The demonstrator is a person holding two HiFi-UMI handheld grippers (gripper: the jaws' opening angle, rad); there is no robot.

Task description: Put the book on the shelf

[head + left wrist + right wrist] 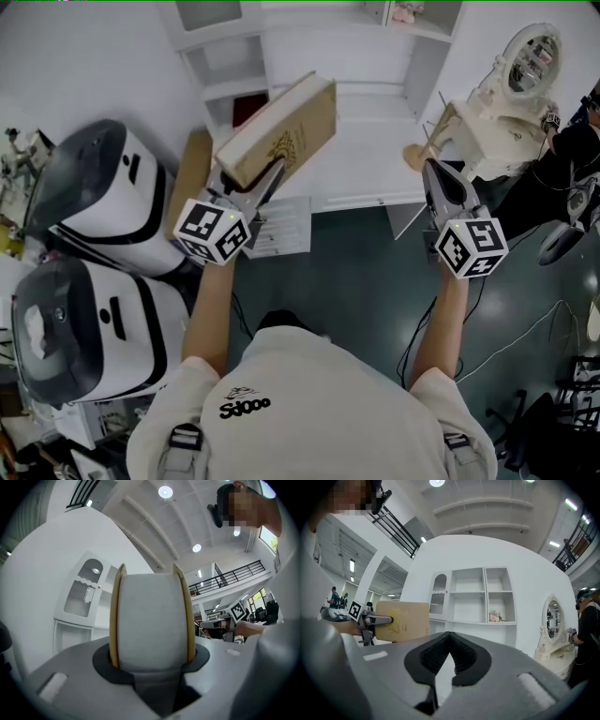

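Book (281, 127) is clamped in the left gripper (265, 176), held tilted in the air in front of the white shelf unit (319, 56) and not yet on any shelf. The left gripper view shows its pale page edge (150, 620) standing upright between two tan covers, with the jaws pressed against both covers. The cover carries a gold ornament. No title can be read on it in either the head view or the right gripper view, where the book (403, 620) appears at left.

The right gripper (433, 171) is held to the right of the book and well apart from it. In its own view the dark ribbed pads (461, 651) meet at the tips with nothing between them.

Each gripper carries a cube with black-and-white square markers (214, 231); the patterns bear no letters.

The shelf unit (483, 595) has open compartments. One upper compartment holds a small pink ornament (494, 616), and a lower one at left holds a dark red item (248, 108).

An ornate white vanity mirror (530, 61) stands right of the unit, and another person (587, 616) stands beside it. Two white-and-grey machines (103, 187) sit at the left.

The shirt (309, 412) bears black print reading roughly "Sdooo".
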